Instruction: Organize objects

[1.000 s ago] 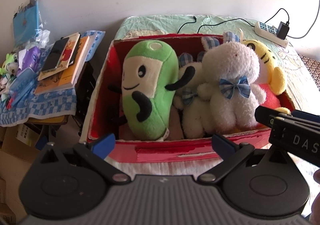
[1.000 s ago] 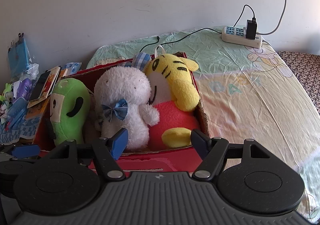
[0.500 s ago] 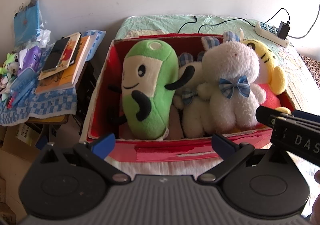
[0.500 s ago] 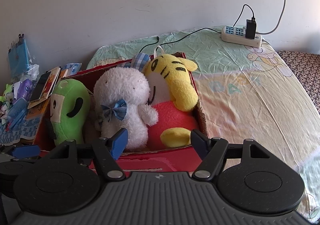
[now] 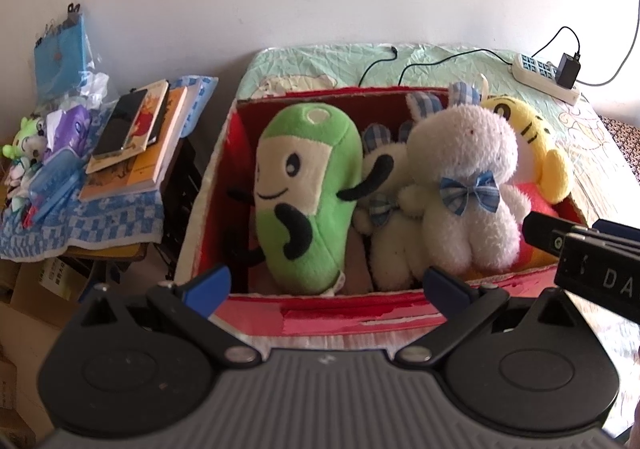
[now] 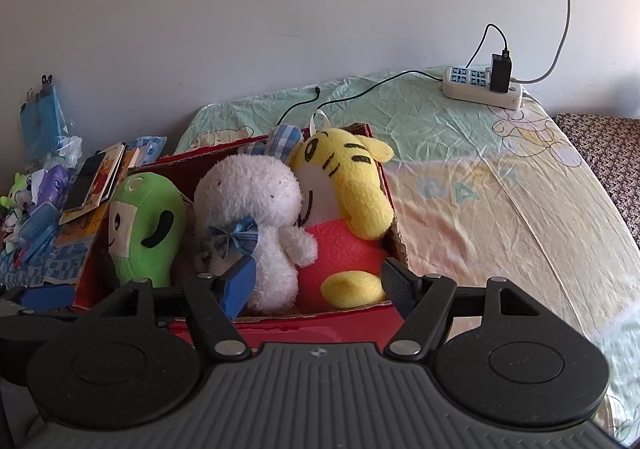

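Toys fill the red box point(image 5: 320, 313) that sits on the bed point(image 6: 480, 209), packed side by side and upright. At the box's left end leans a green toy point(image 5: 308, 201) with a smiling face; next to it stands a small white rabbit point(image 5: 388, 233), partly hidden, then a larger white rabbit point(image 5: 468, 185) with a blue checked bow, and at the right end a yellow tiger point(image 6: 344, 185) with a red body. All four touch their neighbours.

Both grippers hover just in front of the box's near wall, holding nothing. The left gripper point(image 5: 326, 283) has its fingers spread wide apart, and the right gripper point(image 6: 320, 285) is likewise spread.

Left of the bed, a side table point(image 5: 80, 225) under a blue checked cloth carries books point(image 5: 132, 145). A power strip point(image 6: 482, 87) lies on the bed's far corner.
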{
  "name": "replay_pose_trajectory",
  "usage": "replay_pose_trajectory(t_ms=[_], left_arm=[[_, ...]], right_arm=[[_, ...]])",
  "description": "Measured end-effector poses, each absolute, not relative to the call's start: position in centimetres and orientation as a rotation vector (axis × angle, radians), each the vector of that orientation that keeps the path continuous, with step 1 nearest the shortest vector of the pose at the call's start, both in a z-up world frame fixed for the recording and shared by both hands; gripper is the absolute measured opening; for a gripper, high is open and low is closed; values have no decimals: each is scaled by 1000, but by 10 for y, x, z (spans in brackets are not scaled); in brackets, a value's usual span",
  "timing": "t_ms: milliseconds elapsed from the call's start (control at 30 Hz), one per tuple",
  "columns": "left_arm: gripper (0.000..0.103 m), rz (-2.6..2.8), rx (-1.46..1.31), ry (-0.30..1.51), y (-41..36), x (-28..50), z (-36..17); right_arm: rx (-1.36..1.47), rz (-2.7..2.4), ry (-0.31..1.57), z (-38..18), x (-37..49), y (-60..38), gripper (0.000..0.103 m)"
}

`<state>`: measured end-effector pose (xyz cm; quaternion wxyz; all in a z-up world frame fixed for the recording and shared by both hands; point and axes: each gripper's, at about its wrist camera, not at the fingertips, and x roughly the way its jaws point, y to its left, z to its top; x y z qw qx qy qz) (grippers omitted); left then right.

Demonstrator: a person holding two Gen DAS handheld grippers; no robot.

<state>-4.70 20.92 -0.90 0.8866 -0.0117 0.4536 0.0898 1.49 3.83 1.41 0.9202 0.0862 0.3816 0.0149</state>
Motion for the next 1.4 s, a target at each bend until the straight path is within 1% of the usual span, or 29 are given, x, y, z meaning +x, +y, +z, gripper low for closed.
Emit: replay_pose_trajectory(t_ms=[1233,1400], left_arm=[[103,194,-33,913,211,-48,-8],[99,181,-44,878,210,-47,-4]], right_arm=[[176,36,775,17,21,39,72],[186,28,766,18,25,33,72]])
